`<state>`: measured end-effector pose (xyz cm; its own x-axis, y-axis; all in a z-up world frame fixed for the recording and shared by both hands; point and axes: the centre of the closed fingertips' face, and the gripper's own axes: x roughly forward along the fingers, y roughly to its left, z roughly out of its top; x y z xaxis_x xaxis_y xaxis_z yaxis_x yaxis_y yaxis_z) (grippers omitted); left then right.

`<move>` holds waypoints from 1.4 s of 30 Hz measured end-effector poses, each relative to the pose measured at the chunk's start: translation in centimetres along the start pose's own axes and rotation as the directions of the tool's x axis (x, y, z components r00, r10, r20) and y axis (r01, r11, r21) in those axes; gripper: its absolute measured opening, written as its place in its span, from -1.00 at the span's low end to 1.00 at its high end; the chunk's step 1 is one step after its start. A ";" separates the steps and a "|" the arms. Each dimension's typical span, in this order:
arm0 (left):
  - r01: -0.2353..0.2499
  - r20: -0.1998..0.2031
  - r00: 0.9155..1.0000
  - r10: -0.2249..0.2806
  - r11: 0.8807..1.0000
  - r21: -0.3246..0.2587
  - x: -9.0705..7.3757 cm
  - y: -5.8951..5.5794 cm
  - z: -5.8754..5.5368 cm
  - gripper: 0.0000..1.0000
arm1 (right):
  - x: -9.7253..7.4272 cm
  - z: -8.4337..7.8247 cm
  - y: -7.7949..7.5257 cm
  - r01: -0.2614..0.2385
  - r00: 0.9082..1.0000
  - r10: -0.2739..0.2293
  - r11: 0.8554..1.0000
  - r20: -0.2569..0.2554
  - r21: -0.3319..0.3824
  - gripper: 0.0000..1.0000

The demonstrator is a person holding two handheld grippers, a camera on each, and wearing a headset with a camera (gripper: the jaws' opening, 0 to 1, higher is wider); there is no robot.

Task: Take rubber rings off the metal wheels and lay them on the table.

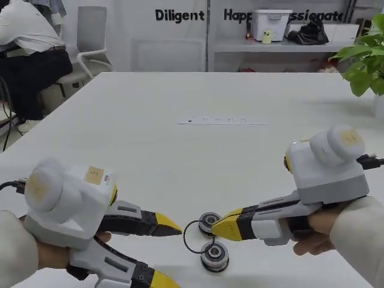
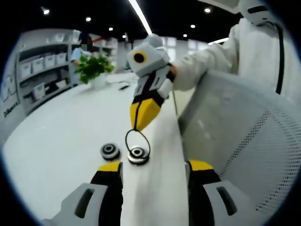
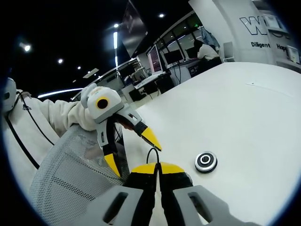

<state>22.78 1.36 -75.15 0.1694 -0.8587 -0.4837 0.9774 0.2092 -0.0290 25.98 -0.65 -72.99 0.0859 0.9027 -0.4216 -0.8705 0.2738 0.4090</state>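
Observation:
Two metal wheels lie at the table's near edge, one (image 1: 210,221) just behind the other (image 1: 214,255). My right gripper (image 1: 217,228) is shut on a thin black rubber ring (image 1: 186,237), which hangs as a loop from its yellow tips beside the wheels. Whether the loop still touches the nearer wheel I cannot tell. My left gripper (image 1: 168,253) stands open to the left of the ring, holding nothing. The left gripper view has the right gripper (image 2: 141,123), the ring (image 2: 126,139) and both wheels (image 2: 110,151) (image 2: 138,155). In the right gripper view, one wheel (image 3: 206,161) lies beyond my shut jaws.
A narrow white strip (image 1: 223,120) lies mid-table. A green plant (image 1: 366,60) stands at the far right edge. A seated person (image 1: 24,36) and chairs are beyond the far left corner. A mesh chair back (image 2: 235,132) is close behind me.

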 end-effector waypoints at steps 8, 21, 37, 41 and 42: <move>-0.076 -0.016 0.997 0.076 0.997 -0.032 -1.8 0.6 -1.0 0.25 | 0.9 0.9 1.2 -0.038 0.999 0.038 0.999 -0.005 -0.005 -1.00; -0.176 0.007 0.984 0.178 0.979 -0.101 -3.7 1.4 -2.3 0.41 | 4.2 1.0 0.5 -0.034 0.997 0.035 0.999 -0.063 0.016 -1.00; -0.167 0.012 0.985 0.170 0.978 -0.126 -3.4 1.6 -2.7 0.41 | 6.6 -2.7 -1.7 0.038 0.984 -0.040 0.999 -0.175 -0.014 -1.00; -0.167 0.015 0.985 0.170 0.978 -0.125 -3.4 1.6 -2.6 0.40 | 6.7 -3.1 -2.2 0.060 0.980 -0.063 0.998 -0.187 -0.022 -1.00; -0.168 0.016 0.985 0.171 0.978 -0.127 -3.4 1.7 -2.6 0.40 | 6.8 -3.1 -2.4 0.065 0.980 -0.069 0.998 -0.188 -0.026 -1.00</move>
<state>23.51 5.84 -75.79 0.3366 -0.8176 -0.4671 0.9110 0.4083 -0.0582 27.12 3.77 -79.32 0.0528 0.8030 -0.5936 -0.8751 0.3236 0.3598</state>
